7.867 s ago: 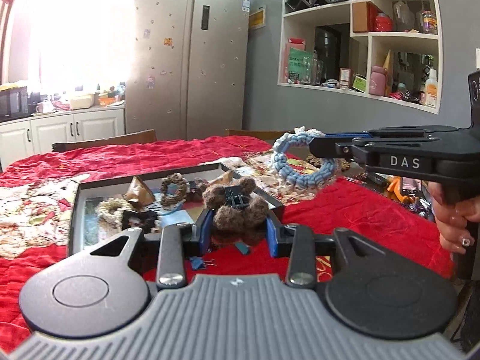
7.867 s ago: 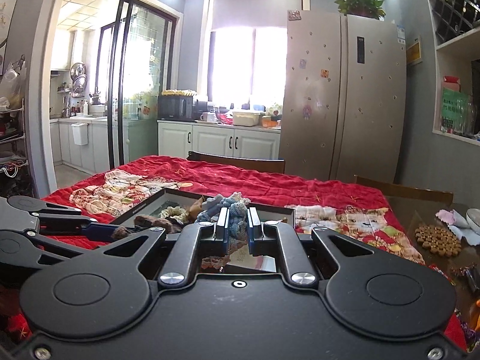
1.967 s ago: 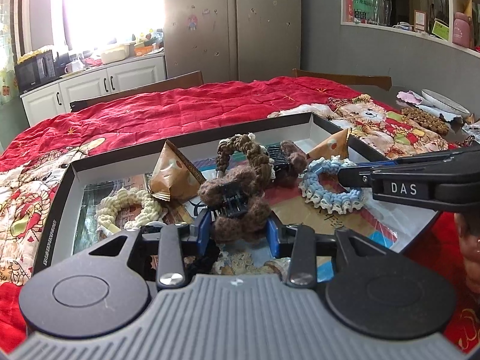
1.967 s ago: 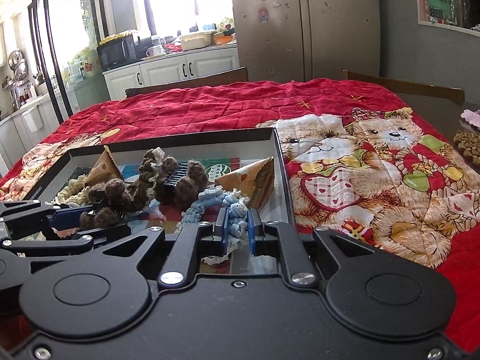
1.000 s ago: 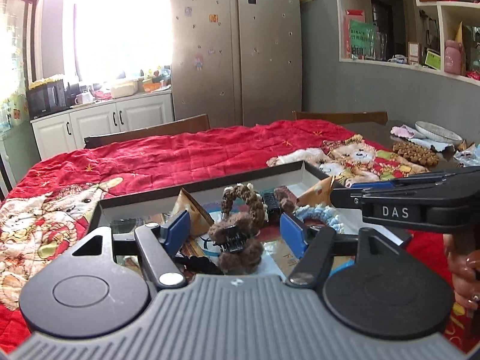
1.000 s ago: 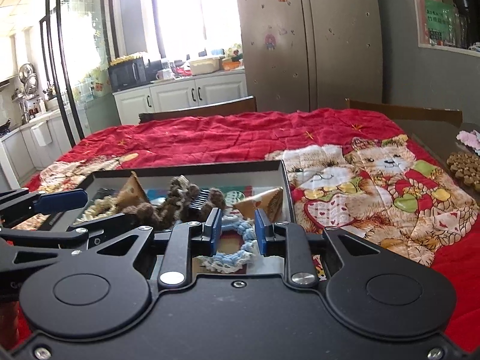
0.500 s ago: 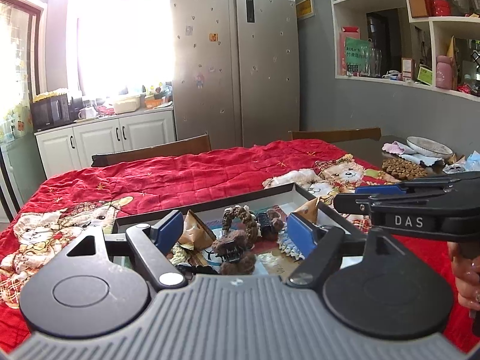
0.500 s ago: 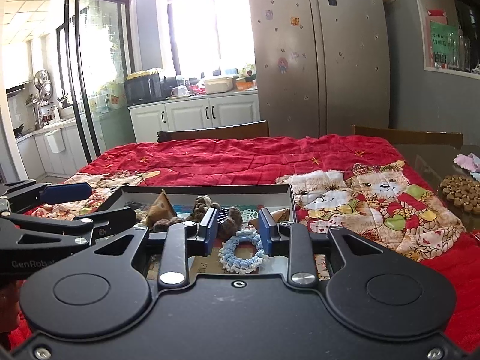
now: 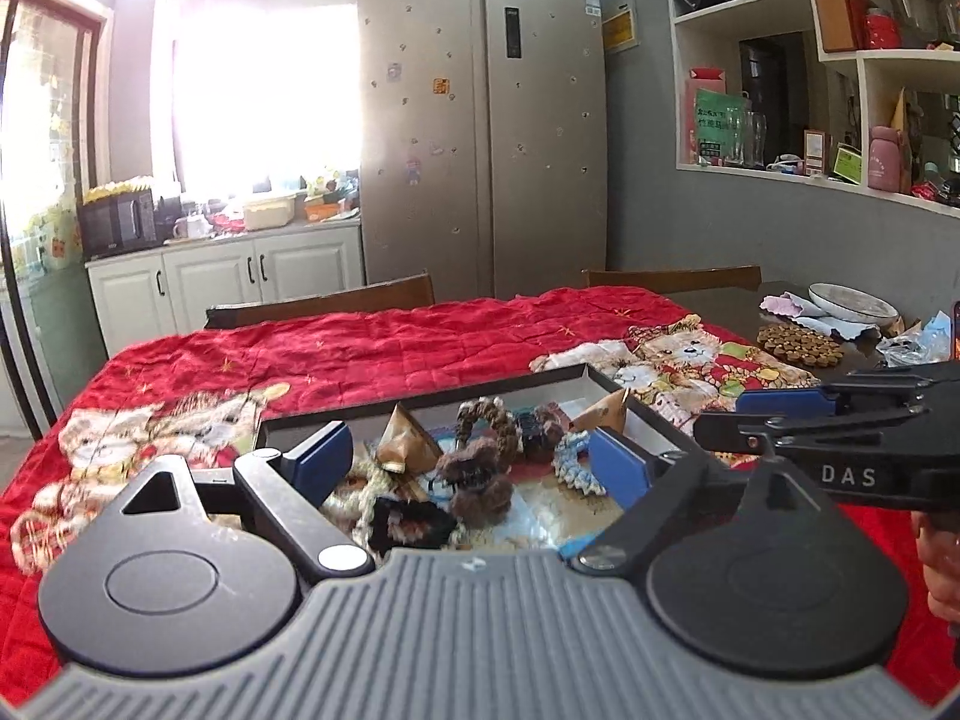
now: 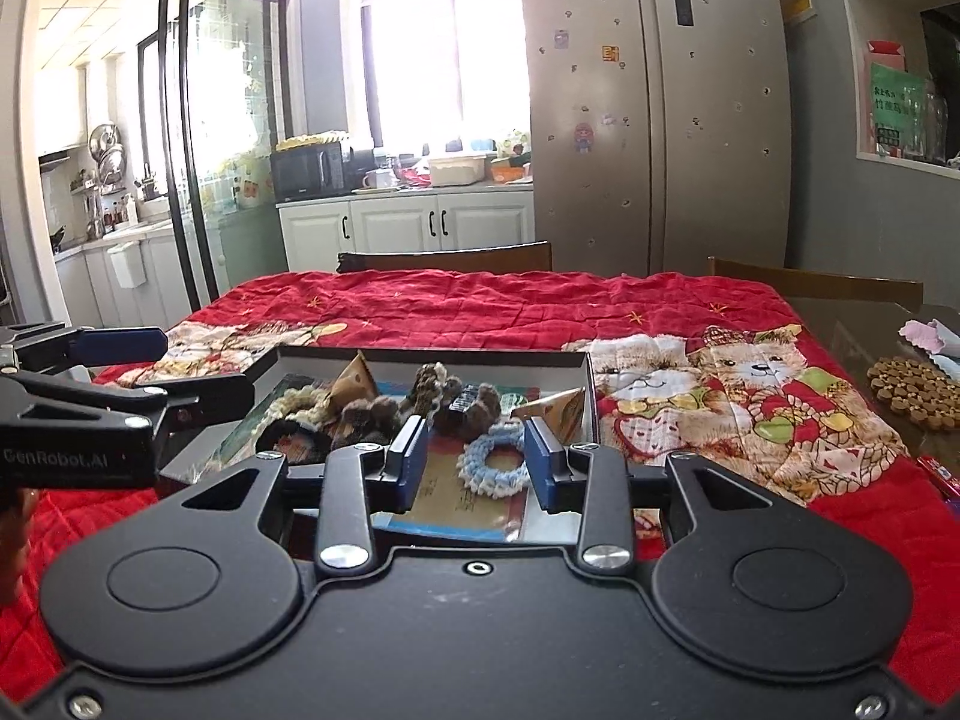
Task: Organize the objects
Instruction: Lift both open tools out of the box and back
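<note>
1. Hovering above the near edge of the shallow black-rimmed tray (image 9: pixel 543 376), the left gripper (image 9: pixel 471 465) has its blue pads spread wide with nothing between them; two seconds ago they pinched the brown fuzzy hair claw (image 9: pixel 477 483), which now lies loose inside the tray.
2. The right gripper (image 10: pixel 477 459) is likewise parted and empty; the light-blue crocheted ring scrunchie (image 10: pixel 495 465) it pinched two seconds ago now lies flat on the tray floor, seen between its pads.
3. Both tools sit higher and farther back from the tray than half a second ago, so more of the red quilted tablecloth (image 9: pixel 360 354) shows around the tray.
4. The tray's long axis runs left to right across both views. The scrunchie lies with its hole facing up, toward the tray's right end; the hair claw lies near the tray's middle.
5. Only the left wrist view shows the black fuzzy scrunchie (image 9: pixel 411 522) at the tray's near edge and the right tool's "DAS" label; only the right wrist view shows the whole blue ring (image 9: pixel 570 471), which is half hidden behind a pad in the left view.
6. Brown paper cones (image 10: pixel 354 387) and a braided brown scrunchie (image 9: pixel 489 423) lie toward the tray's far side.
</note>
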### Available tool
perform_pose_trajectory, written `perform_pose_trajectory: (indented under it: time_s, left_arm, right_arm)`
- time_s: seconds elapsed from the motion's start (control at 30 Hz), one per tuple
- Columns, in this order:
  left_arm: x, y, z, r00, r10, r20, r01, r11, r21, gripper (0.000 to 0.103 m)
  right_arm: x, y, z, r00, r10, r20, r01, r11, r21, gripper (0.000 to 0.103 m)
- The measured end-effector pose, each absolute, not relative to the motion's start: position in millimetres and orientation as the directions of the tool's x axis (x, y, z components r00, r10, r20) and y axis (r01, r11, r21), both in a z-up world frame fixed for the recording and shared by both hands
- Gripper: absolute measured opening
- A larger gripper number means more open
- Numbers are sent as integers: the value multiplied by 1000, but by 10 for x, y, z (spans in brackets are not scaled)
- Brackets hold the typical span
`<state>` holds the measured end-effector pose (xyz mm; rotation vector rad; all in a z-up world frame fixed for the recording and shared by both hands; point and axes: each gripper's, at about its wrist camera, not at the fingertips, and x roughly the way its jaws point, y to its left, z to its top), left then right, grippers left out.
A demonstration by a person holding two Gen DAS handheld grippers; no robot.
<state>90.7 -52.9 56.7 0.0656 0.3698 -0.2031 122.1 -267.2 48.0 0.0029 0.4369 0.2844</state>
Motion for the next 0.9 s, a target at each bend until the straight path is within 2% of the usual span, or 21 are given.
perform_pose_trajectory:
  time_s: [0.3, 0.63, 0.9]
  left_arm:
    - [783, -456, 350, 892, -193, -409, 212, 977, 2, 91]
    - [804, -613, 19, 859, -216, -464, 269, 962, 50, 91]
    - [917, -615, -182, 825, -222, -520, 281, 959, 37, 91]
  right_arm:
    - [1090, -2608, 297, 844, 284, -455, -296, 954, 47, 34]
    - [1130, -2534, 13, 804, 317, -503, -334, 941, 58, 34]
    - [1230, -2480, -195, 774, 323, -545, -343, 937, 68, 33]
